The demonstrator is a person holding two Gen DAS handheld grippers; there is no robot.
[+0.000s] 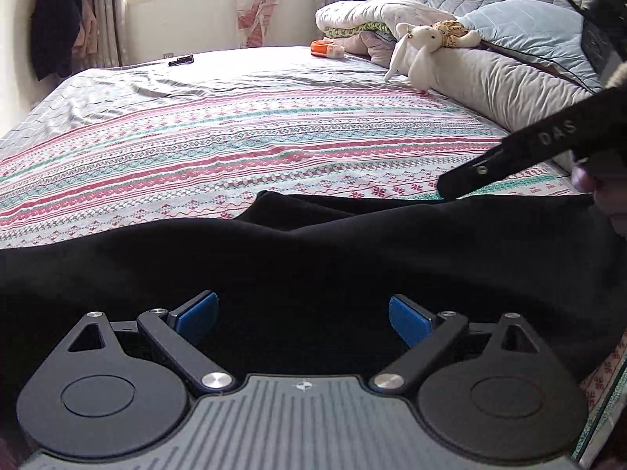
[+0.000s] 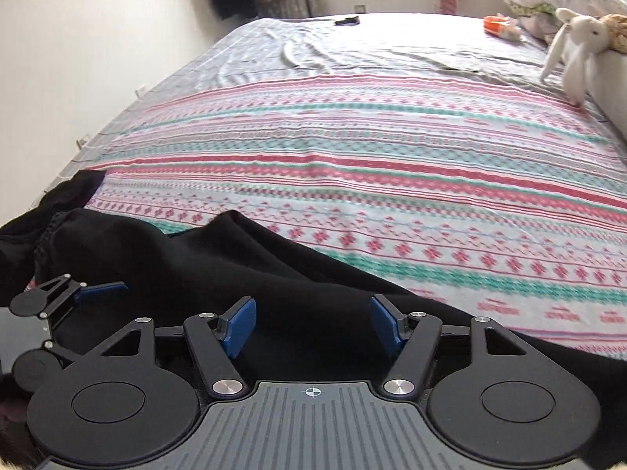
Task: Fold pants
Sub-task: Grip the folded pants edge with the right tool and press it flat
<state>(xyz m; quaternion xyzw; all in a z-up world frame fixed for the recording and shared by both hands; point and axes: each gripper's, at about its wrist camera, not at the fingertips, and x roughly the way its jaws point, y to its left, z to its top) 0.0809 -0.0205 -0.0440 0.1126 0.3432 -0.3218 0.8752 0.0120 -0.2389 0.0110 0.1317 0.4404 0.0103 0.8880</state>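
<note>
The pants [image 1: 313, 258], black and of a soft knit, are spread in a rumpled band across the lower half of both frames, on the near edge of a bed covered by a striped patterned sheet [image 1: 235, 137]. In the right wrist view the cloth is seen to run from the lower right up toward the left edge, where a gathered end is bunched. The fabric is judged to be light, limp and unlikely to slip; no shape will be kept when it is lifted, so a fold or hem edge should be pinched rather than a flat middle area. The raised ridge near the centre of the left wrist view could serve, or the bunched end at the left of the right wrist view.

The left tool [image 1: 303, 319] is held wide apart over the dark cloth, with nothing pinched between its blue pads [image 1: 200, 313]. The right tool [image 2: 312, 323] is set at a medium width, likewise empty, above the fabric. A stuffed rabbit [image 1: 419, 45] and pillows [image 1: 509, 82] are seen at the upper right, well apart from the garment.
</note>
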